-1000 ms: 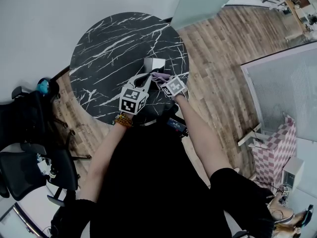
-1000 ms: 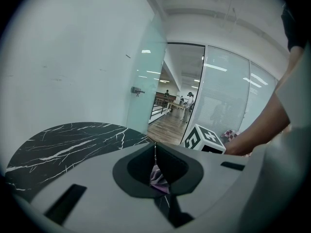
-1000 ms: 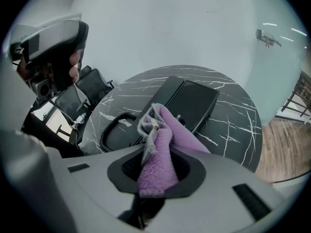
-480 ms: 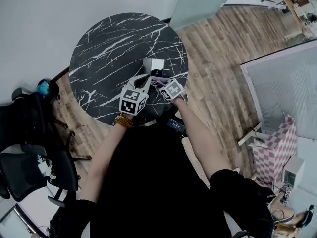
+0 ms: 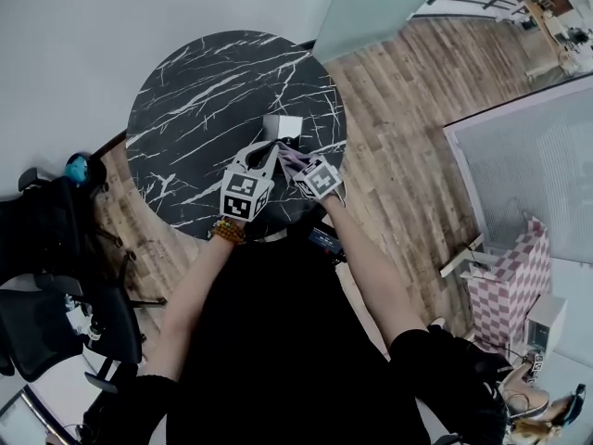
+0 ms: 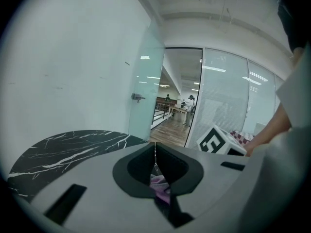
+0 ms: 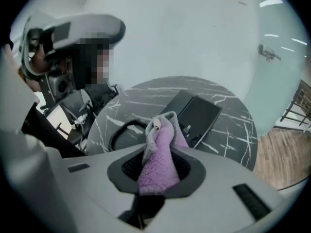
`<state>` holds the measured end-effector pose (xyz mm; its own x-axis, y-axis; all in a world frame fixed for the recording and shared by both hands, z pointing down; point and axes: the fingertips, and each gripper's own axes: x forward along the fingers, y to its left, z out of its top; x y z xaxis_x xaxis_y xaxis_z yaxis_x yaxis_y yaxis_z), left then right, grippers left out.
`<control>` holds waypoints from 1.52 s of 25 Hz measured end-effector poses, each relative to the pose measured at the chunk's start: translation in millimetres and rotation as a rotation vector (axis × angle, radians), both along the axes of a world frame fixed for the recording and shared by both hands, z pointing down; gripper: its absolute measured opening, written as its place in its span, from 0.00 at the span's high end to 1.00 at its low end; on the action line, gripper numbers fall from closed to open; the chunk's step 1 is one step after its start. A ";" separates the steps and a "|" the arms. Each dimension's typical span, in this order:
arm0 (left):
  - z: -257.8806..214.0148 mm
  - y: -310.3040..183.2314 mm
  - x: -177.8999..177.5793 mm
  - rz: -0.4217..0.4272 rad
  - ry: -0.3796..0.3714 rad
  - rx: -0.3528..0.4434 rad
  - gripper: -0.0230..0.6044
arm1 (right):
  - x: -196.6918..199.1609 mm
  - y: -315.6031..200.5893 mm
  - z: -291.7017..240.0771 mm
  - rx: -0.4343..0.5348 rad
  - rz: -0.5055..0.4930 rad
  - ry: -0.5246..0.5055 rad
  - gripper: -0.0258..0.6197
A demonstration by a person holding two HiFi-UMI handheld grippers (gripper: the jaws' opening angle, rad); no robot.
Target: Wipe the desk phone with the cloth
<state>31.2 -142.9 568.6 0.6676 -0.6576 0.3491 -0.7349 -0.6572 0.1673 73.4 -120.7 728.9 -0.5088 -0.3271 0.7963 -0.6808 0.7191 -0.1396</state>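
The desk phone (image 5: 283, 126) is a grey slab near the middle of the round black marble table (image 5: 185, 91); in the right gripper view the desk phone (image 7: 195, 114) shows dark and flat. A purple fleece cloth (image 7: 160, 161) sticks up out of my right gripper (image 7: 158, 152), which is shut on it and hovers just short of the phone. In the head view the right gripper (image 5: 287, 156) and the cloth (image 5: 295, 161) sit at the phone's near side. My left gripper (image 5: 270, 149) lies close beside it; its jaws (image 6: 155, 152) meet at the tips, with a scrap of purple showing in the gap below.
A black looped cord (image 7: 122, 130) lies on the table left of the phone. Black office chairs (image 5: 56, 276) stand at the left of the table. A glass door (image 6: 146, 91) and wooden floor (image 5: 408, 156) lie beyond the table's far right edge.
Both grippers have drawn back a little from the phone toward the table's near edge. The right one still carries the cloth.
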 end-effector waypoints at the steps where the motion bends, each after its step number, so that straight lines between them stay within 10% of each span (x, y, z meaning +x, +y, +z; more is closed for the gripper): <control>1: -4.1 -1.9 -1.8 -0.011 0.002 0.020 0.93 | -0.7 -4.5 -13.1 0.043 0.032 -0.043 0.84; 13: -91.0 -0.7 -10.5 -0.077 0.011 0.368 0.93 | 0.9 -23.9 -205.7 0.589 0.378 -0.352 0.84; 21: -109.4 12.5 -20.7 -0.093 0.013 0.412 0.93 | 12.2 3.6 -266.2 0.837 0.498 -0.240 0.84; 38: -92.8 47.4 -60.7 -0.072 0.028 0.370 0.93 | -20.1 46.9 -262.1 0.849 0.546 -0.233 0.85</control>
